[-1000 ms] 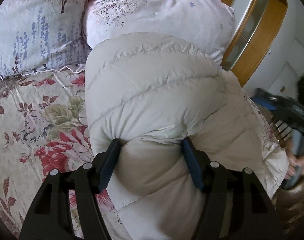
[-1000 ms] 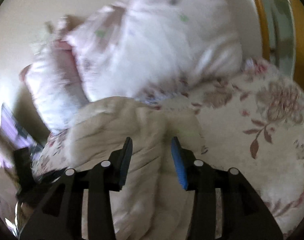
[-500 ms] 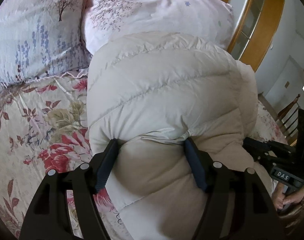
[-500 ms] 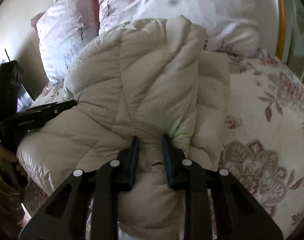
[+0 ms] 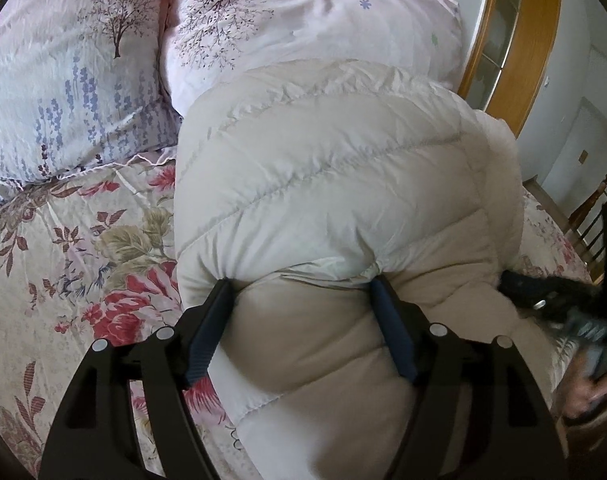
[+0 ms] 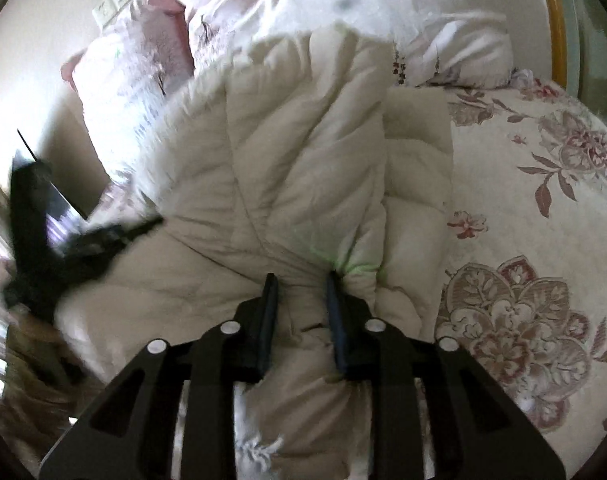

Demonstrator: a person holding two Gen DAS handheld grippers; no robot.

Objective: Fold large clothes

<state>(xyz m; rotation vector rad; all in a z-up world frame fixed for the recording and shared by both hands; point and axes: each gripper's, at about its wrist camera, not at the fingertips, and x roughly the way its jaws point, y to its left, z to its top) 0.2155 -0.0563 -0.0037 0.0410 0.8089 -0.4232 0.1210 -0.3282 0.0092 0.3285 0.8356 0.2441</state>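
Note:
A cream quilted down jacket (image 5: 323, 168) lies folded in a thick bundle on the bed, its far end against the pillows. My left gripper (image 5: 301, 280) holds a wide puffy fold at the near end. Its blue pads (image 5: 391, 328) dent the fabric while the jaws are opening. In the right wrist view the jacket (image 6: 295, 140) fills the middle. My right gripper (image 6: 300, 276) has a narrower bunched fold between its pads, and the cloth puckers at the tips while its jaws are opening. Each gripper also shows, blurred, in the other's view: the right gripper (image 5: 543, 296) and the left gripper (image 6: 83, 240).
Two printed pillows (image 5: 63, 80) (image 5: 303, 12) lie at the head of the bed. A floral bedspread (image 5: 63, 260) (image 6: 523, 240) extends on both sides of the jacket. A wooden frame (image 5: 515, 40) and a wooden chair (image 5: 587, 216) stand beyond the bed's right edge. A hand (image 5: 587, 396) shows at lower right.
The right gripper came down onto the jacket's near fold, pinched it tightly, then widened a little. The left gripper's jaws spread slightly on their fold. The jacket bundle stayed put.

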